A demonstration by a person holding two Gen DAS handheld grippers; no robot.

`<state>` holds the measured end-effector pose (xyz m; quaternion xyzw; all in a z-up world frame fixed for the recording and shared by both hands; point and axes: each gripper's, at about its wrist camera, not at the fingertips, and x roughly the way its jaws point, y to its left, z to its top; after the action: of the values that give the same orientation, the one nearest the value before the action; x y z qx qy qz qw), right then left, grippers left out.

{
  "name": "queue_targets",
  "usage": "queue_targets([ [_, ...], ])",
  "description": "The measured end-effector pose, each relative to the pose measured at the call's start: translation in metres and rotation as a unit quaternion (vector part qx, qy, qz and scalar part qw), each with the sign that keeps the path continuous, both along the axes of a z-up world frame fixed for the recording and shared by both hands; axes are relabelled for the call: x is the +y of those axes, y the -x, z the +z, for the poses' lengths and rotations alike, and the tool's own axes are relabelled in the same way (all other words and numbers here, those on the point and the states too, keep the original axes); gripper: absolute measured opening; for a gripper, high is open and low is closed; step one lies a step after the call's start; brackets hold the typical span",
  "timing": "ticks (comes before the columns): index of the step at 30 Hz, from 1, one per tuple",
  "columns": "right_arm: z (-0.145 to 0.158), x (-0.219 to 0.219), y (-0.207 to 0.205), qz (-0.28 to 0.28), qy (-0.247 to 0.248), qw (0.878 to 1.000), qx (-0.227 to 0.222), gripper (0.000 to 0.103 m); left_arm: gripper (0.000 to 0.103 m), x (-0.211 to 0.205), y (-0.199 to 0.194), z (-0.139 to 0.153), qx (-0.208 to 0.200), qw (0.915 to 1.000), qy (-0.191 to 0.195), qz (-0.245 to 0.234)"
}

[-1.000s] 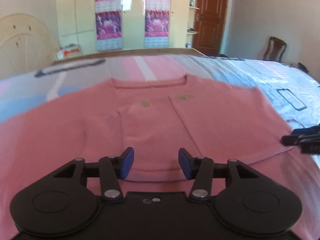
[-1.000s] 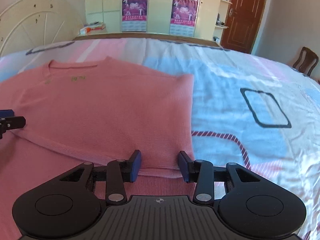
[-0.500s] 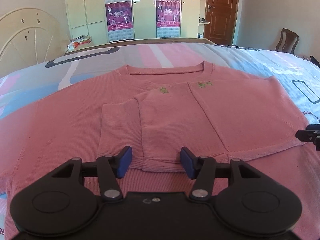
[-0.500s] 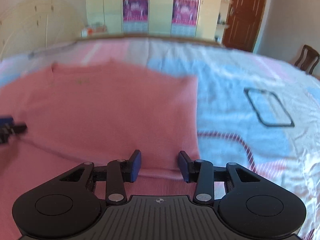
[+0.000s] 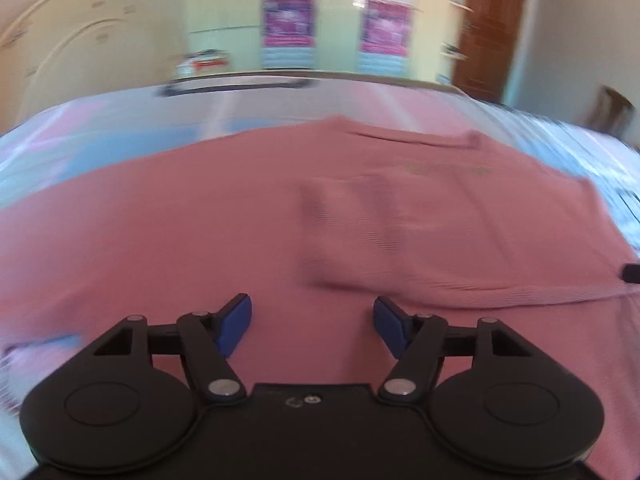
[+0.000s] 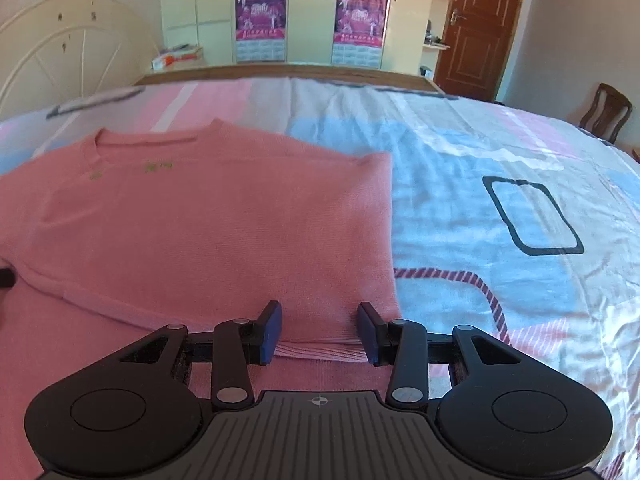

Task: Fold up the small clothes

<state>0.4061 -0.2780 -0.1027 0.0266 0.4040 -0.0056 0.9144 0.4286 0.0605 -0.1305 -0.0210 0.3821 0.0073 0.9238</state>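
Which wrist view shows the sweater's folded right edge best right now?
The right wrist view: the pink sweater is sharp there, its folded edge running straight up from the open right gripper. The left wrist view is motion-blurred, showing that edge only at its far right.

Left wrist view is motion-blurred throughout: purple posters on the far cupboard [image 5: 288,20] unreadable, green marks on the pink knitted sweater [image 5: 200,240] just a smear. Sweater's left and near parts cut off by frame edge and hidden under the black left gripper [image 5: 310,324] body. Small black tip at right edge [image 5: 632,273], mostly cut off, can't tell what it is.

Right wrist view: sweater's left side runs out of frame; green marks too small to read. Dark tip at left edge [image 6: 6,278] cropped. Brown wooden chair [image 6: 606,112] partly cut by far right rim.
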Motion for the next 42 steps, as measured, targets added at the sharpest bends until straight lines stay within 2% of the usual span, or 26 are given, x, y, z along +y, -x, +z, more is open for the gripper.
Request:
queue_targets([
  [3,0.004,0.007,0.001,0.001,-0.009,1.0,-0.014,0.042,0.062,0.053,0.027,0.004,-0.017,0.9978,0.003,0.064],
  [4,0.005,0.011,0.002,0.003,-0.011,1.0,-0.018,0.042,0.056,0.074,0.038,0.005,-0.025,0.9958,0.007,0.088],
  [6,0.008,0.021,0.001,0.008,-0.018,0.999,-0.027,0.042,0.052,0.117,0.06,0.008,-0.038,0.9873,0.01,0.154],
  [9,0.011,0.038,-0.005,0.017,-0.032,0.999,-0.031,0.041,0.051,0.187,0.093,0.008,-0.057,0.9635,0.035,0.259],
  [12,0.012,0.057,-0.013,0.03,-0.041,0.998,-0.028,0.041,0.049,0.259,0.122,0.002,-0.067,0.9277,0.104,0.352],
  [14,0.013,0.072,-0.017,0.04,-0.039,0.998,-0.028,0.041,0.046,0.295,0.137,-0.001,-0.09,0.9066,0.139,0.388],
  [17,0.015,0.093,-0.022,0.054,-0.036,0.997,-0.028,0.041,0.046,0.334,0.144,-0.005,-0.109,0.8889,0.161,0.415],
  [21,0.016,0.111,-0.029,0.056,-0.038,0.997,-0.026,0.041,0.046,0.367,0.146,-0.01,-0.139,0.8728,0.195,0.425],
  [23,0.017,0.114,-0.032,0.054,-0.04,0.997,-0.023,0.041,0.045,0.375,0.142,-0.012,-0.154,0.8618,0.219,0.431],
  [25,0.018,0.116,-0.034,0.051,-0.039,0.998,-0.022,0.041,0.039,0.382,0.137,-0.015,-0.161,0.8541,0.24,0.432],
  [27,0.018,0.115,-0.035,0.046,-0.038,0.998,-0.02,0.041,0.029,0.388,0.136,-0.016,-0.165,0.847,0.256,0.436],
  [28,0.018,0.114,-0.036,0.043,-0.039,0.998,-0.019,0.041,0.015,0.392,0.135,-0.018,-0.163,0.8452,0.258,0.439],
  [30,0.019,0.111,-0.037,0.039,-0.04,0.998,-0.016,0.041,0.01,0.394,0.131,-0.02,-0.155,0.8535,0.249,0.431],
  [32,0.019,0.108,-0.037,0.035,-0.04,0.999,-0.014,0.041,0.009,0.383,0.12,-0.009,-0.146,0.8754,0.201,0.415],
  [33,0.02,0.108,-0.036,0.033,-0.039,0.999,-0.015,0.041,0.009,0.373,0.114,-0.002,-0.154,0.8866,0.189,0.393],
  [37,0.022,0.104,-0.033,0.029,-0.045,0.998,-0.02,0.041,0.009,0.303,0.071,0.032,-0.164,0.9337,0.16,0.275],
  [40,0.022,0.101,-0.032,0.03,-0.052,0.998,-0.025,0.041,0.009,0.232,0.035,0.05,-0.152,0.9607,0.149,0.178],
  [42,0.023,0.097,-0.032,0.027,-0.06,0.997,-0.028,0.041,0.009,0.182,0.014,0.057,-0.141,0.9717,0.146,0.121],
])
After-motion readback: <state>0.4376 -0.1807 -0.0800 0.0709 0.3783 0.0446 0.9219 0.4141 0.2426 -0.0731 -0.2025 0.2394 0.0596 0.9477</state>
